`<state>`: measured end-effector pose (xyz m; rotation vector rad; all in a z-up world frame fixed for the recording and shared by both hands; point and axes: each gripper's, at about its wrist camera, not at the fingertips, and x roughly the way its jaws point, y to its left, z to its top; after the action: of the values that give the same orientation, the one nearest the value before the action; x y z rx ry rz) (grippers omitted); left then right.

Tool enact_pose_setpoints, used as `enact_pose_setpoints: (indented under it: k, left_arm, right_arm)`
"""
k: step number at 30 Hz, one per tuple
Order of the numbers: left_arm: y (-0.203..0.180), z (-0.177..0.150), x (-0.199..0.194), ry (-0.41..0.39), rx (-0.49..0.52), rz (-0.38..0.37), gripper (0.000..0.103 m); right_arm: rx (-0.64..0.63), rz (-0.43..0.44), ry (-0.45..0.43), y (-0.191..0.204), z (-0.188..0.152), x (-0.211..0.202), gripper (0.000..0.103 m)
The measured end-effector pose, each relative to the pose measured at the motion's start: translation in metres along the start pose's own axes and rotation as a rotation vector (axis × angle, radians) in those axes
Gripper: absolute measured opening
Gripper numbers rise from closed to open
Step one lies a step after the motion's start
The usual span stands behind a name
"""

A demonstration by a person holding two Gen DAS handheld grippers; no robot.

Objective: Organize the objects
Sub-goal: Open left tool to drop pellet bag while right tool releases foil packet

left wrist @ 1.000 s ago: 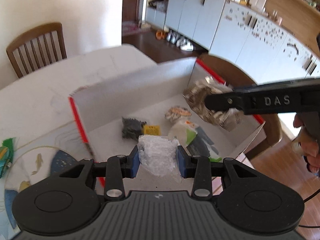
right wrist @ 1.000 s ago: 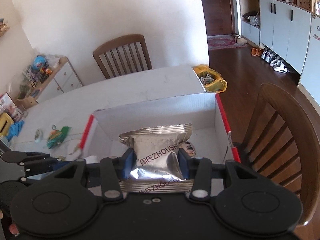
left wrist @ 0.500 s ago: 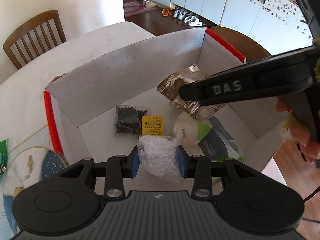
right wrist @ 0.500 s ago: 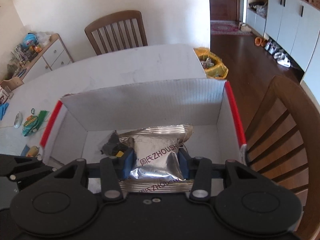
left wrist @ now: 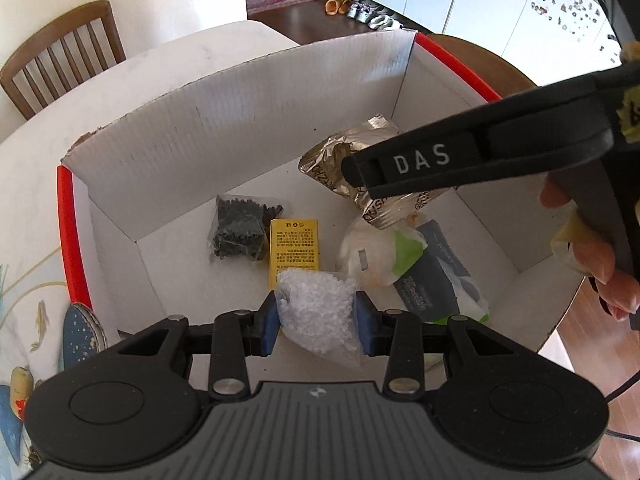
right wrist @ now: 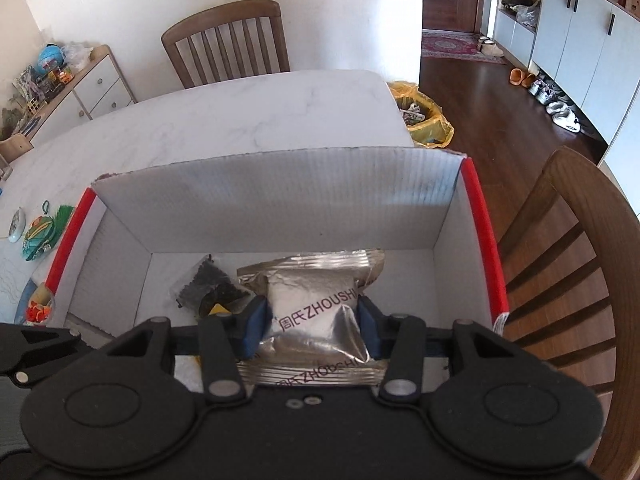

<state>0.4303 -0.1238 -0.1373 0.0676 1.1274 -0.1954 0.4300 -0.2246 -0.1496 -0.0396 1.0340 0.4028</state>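
Note:
My left gripper (left wrist: 317, 322) is shut on a clear bag of white pellets (left wrist: 318, 308), held just inside the near wall of a white cardboard box with red edges (left wrist: 240, 120). Over the same box (right wrist: 280, 196), my right gripper (right wrist: 310, 328) is shut on a silver foil packet (right wrist: 312, 308); the left wrist view shows that packet (left wrist: 352, 160) hanging above the box floor at the right. On the floor lie a bag of black pellets (left wrist: 240, 226), a yellow card (left wrist: 294, 244) and a white and green packet (left wrist: 384, 252).
The box stands on a white marble table (right wrist: 240, 120). Wooden chairs stand at the far side (right wrist: 228, 44) and at the right (right wrist: 568, 248). Small toys (right wrist: 38, 234) lie left of the box. A yellow rubbish bag (right wrist: 424, 120) sits on the floor beyond the table.
Both grippers have come forward and down over the box with their bags still held. The box interior now fills more of each view.

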Motion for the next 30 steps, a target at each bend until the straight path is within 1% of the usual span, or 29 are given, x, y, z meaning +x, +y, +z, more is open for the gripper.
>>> enact_pose_setpoints:
  k: [3, 6, 8, 11, 12, 13, 15, 18, 24, 30]
  left_arm:
    - [0.001, -0.001, -0.001, 0.004, -0.006, -0.008, 0.039]
    - [0.002, -0.002, -0.002, 0.006, -0.019, -0.007, 0.04]
    - [0.002, -0.004, -0.003, 0.003, -0.028, -0.016, 0.042]
    - [0.002, -0.007, -0.008, -0.006, -0.044, -0.025, 0.05]
    - [0.001, -0.008, -0.009, -0.012, -0.044, -0.023, 0.055]
    - [0.0, -0.009, -0.011, -0.022, -0.043, -0.022, 0.058]
    - [-0.003, -0.01, -0.014, -0.033, -0.039, -0.02, 0.059]
    - [-0.003, -0.012, -0.022, -0.053, -0.046, -0.023, 0.059]
    - [0.002, -0.018, -0.042, -0.105, -0.07, -0.038, 0.059]
    - [0.005, -0.024, -0.067, -0.164, -0.085, -0.025, 0.059]
  right_arm:
    - [0.003, 0.006, -0.01, -0.001, 0.0, -0.003, 0.049]
    - [0.01, 0.014, -0.022, -0.002, 0.001, -0.009, 0.058]
    - [0.005, 0.016, -0.033, -0.002, 0.001, -0.013, 0.058]
    - [0.004, 0.019, -0.046, -0.002, 0.0, -0.02, 0.059]
    - [0.006, 0.02, -0.049, -0.002, -0.001, -0.022, 0.06]
    - [0.008, 0.022, -0.053, -0.002, -0.002, -0.024, 0.06]
    - [0.003, 0.029, -0.061, -0.001, -0.003, -0.029, 0.06]
    - [-0.006, 0.023, -0.073, 0.004, -0.006, -0.036, 0.063]
    - [-0.008, 0.046, -0.106, 0.008, -0.011, -0.056, 0.064]
    - [0.008, 0.089, -0.138, 0.013, -0.017, -0.077, 0.066]
